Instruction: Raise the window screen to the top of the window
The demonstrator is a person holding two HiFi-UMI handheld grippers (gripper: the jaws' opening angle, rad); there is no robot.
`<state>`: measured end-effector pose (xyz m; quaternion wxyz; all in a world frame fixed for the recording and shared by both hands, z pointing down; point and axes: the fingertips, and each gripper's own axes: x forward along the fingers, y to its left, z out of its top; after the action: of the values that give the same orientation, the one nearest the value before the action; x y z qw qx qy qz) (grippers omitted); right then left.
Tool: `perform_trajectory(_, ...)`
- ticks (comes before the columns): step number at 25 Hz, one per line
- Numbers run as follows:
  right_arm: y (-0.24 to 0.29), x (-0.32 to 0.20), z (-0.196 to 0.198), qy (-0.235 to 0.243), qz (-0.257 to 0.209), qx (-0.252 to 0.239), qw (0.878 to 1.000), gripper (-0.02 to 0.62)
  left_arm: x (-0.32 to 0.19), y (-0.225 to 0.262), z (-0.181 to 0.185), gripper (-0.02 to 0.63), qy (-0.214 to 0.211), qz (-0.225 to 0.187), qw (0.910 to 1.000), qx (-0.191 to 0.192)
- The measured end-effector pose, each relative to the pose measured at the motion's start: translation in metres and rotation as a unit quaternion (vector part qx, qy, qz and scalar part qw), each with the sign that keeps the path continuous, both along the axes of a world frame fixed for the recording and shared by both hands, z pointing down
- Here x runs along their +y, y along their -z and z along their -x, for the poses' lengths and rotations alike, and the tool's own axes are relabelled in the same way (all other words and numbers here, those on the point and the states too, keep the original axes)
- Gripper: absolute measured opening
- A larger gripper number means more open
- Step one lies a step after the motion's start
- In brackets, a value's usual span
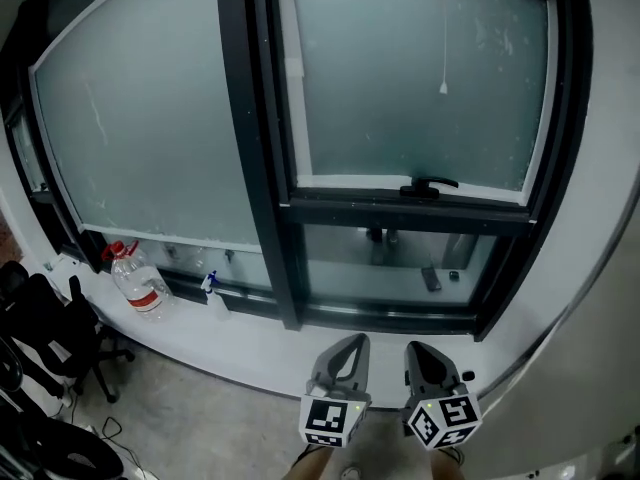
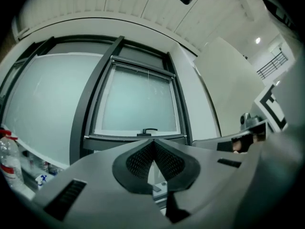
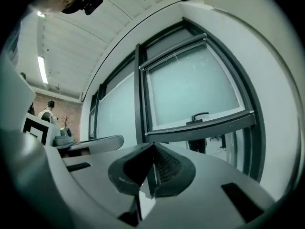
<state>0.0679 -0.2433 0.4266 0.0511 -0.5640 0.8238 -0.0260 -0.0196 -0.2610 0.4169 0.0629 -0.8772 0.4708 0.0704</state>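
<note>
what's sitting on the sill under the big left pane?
A clear bottle with red cap and label, and a small blue-topped spray bottle. The sill's far left end is partly covered by black chairs.

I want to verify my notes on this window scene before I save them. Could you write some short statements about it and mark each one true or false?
1. The left gripper has its jaws together, with nothing between them. True.
2. The right gripper grips the black handle. False: it is shut on nothing and does not reach the handle.
3. A thin cord hangs in front of the right pane. True.
4. The water bottle with the red cap stands on the ledge below the right pane. False: it stands below the left pane.
</note>
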Motion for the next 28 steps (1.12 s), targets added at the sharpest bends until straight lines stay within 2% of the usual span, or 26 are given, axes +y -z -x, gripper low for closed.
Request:
perform_trajectory(5,-0.001,0.071,-0.033,-0.022,-0.010,-0.008,1.000,0.006,0.059,-0.004,-0.011,0.003,0.006,0.001,0.9999,-0.013)
perform_trajectory(9,0.001,0.133,-0.057,-0.029,-0.017,-0.005,0.999,0.006,0.115,-0.003,-0.017,0.003,0.016,0.003,0.9998,-0.008)
perform_trajectory(13,0.001,0.185,-0.062,-0.026,-0.024,0.025,0.999,0.006,0.167,-0.010,-0.017,0.003,0.026,0.006,0.9995,-0.019)
perform_trajectory(19,-0.008,0.229,-0.068,-0.033,-0.020,0.023,0.999,0.006,0.215,-0.004,-0.007,0.003,0.034,-0.004,0.9992,-0.022)
perform_trajectory(24,-0.011,0.255,-0.052,-0.045,-0.017,0.024,0.999,0.006,0.242,-0.007,0.017,0.003,0.026,-0.003,0.9996,-0.014)
perform_trajectory(28,-0.013,0.279,-0.018,-0.054,-0.020,0.029,0.998,0.006,0.276,-0.015,0.058,0.003,0.020,-0.001,0.9997,-0.016)
